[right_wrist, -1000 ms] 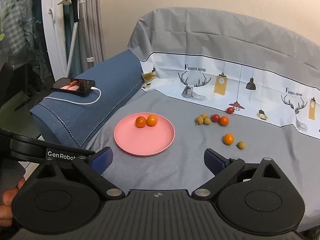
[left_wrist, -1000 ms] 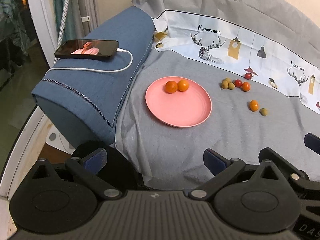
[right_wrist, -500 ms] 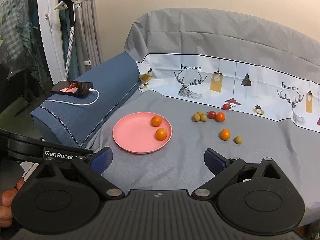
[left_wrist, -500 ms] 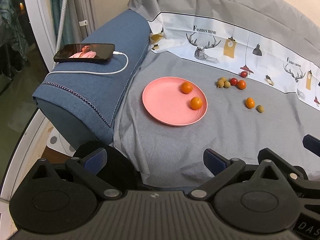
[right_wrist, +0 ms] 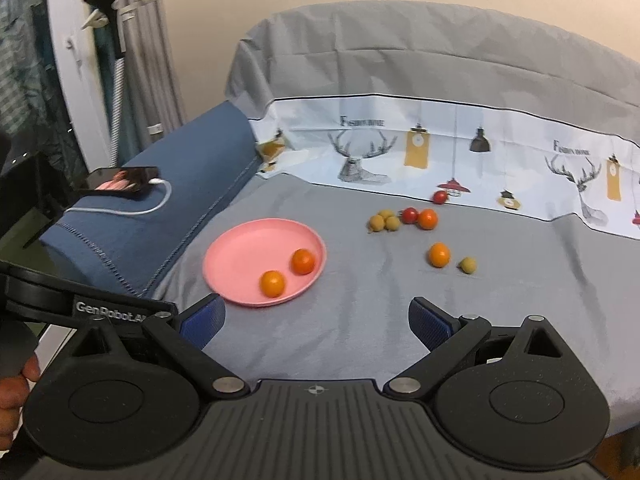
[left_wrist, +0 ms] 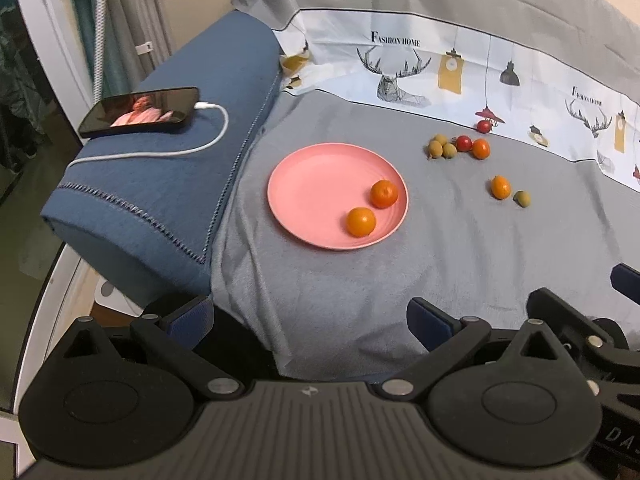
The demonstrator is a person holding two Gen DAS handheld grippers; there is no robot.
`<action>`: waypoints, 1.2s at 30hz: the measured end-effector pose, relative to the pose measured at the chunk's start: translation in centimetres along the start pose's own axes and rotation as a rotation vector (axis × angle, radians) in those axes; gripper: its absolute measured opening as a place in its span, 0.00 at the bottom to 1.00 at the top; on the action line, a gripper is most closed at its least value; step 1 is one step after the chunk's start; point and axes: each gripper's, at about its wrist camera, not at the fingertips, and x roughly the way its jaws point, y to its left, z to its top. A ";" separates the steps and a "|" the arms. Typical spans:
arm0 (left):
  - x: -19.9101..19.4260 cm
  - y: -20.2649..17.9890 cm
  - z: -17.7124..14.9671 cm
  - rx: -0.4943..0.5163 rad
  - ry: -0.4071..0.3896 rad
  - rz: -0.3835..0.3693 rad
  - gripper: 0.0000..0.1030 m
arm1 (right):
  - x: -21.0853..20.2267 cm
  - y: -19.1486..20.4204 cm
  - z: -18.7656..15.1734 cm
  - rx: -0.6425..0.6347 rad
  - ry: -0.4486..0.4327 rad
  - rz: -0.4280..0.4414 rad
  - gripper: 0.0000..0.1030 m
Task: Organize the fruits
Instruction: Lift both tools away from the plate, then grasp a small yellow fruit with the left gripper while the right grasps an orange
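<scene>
A pink plate (left_wrist: 316, 184) (right_wrist: 244, 256) lies on the grey cloth and holds two orange fruits (left_wrist: 361, 221) (left_wrist: 384, 194); they also show in the right wrist view (right_wrist: 273, 283) (right_wrist: 302, 261). To its right lie loose fruits: brown ones (right_wrist: 385, 221), a red one (right_wrist: 409, 215), an orange one (right_wrist: 427, 219), a second orange one (right_wrist: 439, 254) beside a green-brown one (right_wrist: 467, 265), and a far red one (right_wrist: 439, 197). My left gripper (left_wrist: 308, 318) and my right gripper (right_wrist: 316, 318) are both open and empty, well short of the plate.
A blue cushion (left_wrist: 168, 184) lies left of the plate with a phone (left_wrist: 140, 112) and its white cable on top. The cloth's front edge drops off just ahead of my left gripper. A patterned white band (right_wrist: 460, 152) runs along the back.
The two orange fruits have rolled from the plate's far side to its near right side. Both views have shifted slightly; both grippers stay open.
</scene>
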 end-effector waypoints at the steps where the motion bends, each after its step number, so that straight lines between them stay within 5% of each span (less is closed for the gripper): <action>1: 0.3 -0.3 0.4 0.003 0.002 0.000 1.00 | 0.3 -0.5 0.1 0.008 -0.005 -0.005 0.95; 10: 5.6 -4.2 7.6 0.014 0.011 -0.038 1.00 | 6.4 -7.1 1.2 0.146 0.009 -0.077 0.95; 19: 17.5 -10.9 16.1 0.071 0.056 -0.091 1.00 | 16.9 -13.3 2.9 0.219 0.013 -0.122 0.95; 23: 23.7 -13.4 18.9 0.094 0.091 -0.114 1.00 | 23.3 -15.1 2.7 0.200 0.080 -0.117 0.95; 30: 32.2 -16.8 21.5 0.129 0.138 -0.159 1.00 | 31.7 -16.3 1.0 0.202 0.149 -0.118 0.97; 36: 35.3 -18.2 21.7 0.156 0.159 -0.183 0.99 | 33.6 -15.7 -0.1 0.058 0.050 -0.183 0.99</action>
